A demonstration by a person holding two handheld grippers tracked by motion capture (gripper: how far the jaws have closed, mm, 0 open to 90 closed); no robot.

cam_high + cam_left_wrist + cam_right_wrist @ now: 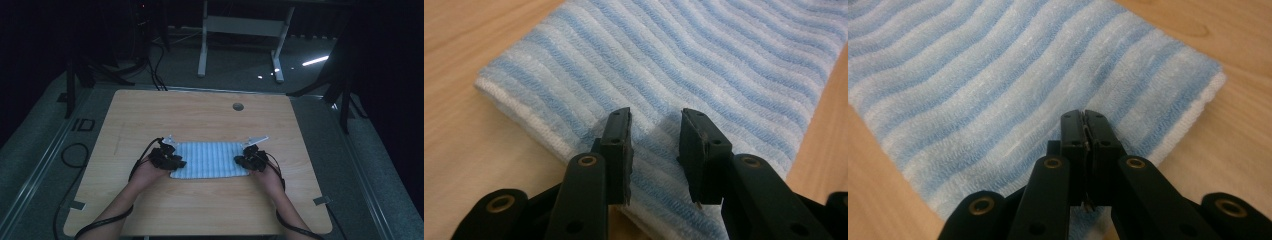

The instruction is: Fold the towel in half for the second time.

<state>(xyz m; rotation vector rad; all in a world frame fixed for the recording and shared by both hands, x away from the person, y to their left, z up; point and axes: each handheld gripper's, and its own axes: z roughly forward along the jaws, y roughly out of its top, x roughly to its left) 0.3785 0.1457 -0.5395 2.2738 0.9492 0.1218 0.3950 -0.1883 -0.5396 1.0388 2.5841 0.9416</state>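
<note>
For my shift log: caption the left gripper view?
Left gripper, jaws open, poised over the striped towel near its edge.

Left gripper [655, 131]: black, two flat rectangular pads on hinged black links
Right gripper [1085, 131]: same black build (links widen toward the base)
Rivets: brass-coloured rings at the link joints, small dark screw holes in the pads
Cables: black, one trailing from each gripper
Plates: grey, three-cornered, one atop each gripper
Forearms: bare, no sleeves showing
</note>
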